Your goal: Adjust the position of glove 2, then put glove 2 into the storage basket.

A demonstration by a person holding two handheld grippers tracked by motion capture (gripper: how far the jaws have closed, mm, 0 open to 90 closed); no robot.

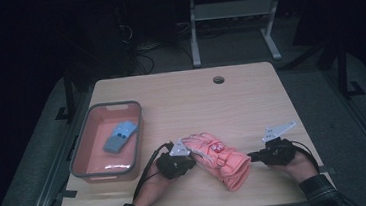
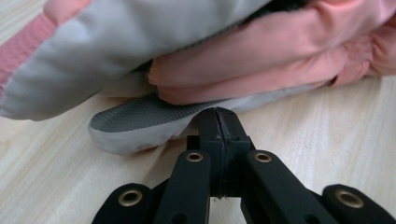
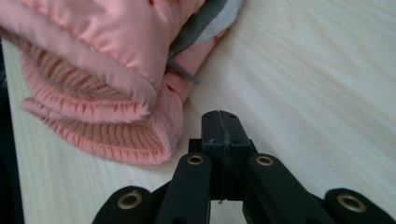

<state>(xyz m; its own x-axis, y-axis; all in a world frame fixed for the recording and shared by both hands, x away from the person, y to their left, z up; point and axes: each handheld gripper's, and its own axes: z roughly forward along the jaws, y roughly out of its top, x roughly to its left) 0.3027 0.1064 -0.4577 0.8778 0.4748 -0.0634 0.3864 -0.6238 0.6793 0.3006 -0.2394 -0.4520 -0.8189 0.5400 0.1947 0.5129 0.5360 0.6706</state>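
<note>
In the high view, a pair of pink gloves [image 1: 219, 157] is seen lying stacked near the front edge of the table [image 1: 251, 97], between the two grippers. The left gripper [image 1: 192, 158] is held against the gloves' left end, and the right gripper [image 1: 250, 156] is held just beside their right end, apart from the cuff. A bin [image 1: 89, 136] is set at the table's left side, with a blue item [image 1: 120, 135] lying inside it; what that item is cannot be made out. The gloves are probably flanked this way so that they can be taken from both ends.

In the left gripper view, the jaws of the left gripper [image 2: 218, 112] are seen pressed together with nothing between them. Their tip is placed at the edge of the grey-palmed thumb [image 2: 140, 126] that sticks out from under the gloves [image 2: 261, 60]; whether it is touched cannot be told. This low flap is judged the easiest part to be pinched.

In the right gripper view, the jaws of the right gripper [image 3: 219, 114] are likewise seen closed and empty, resting over bare table [image 3: 317, 70]. The ribbed cuffs [image 3: 107, 135] of the gloves lie just beside them, untouched. The jaws would have to be opened before a cuff could be gripped.
</note>
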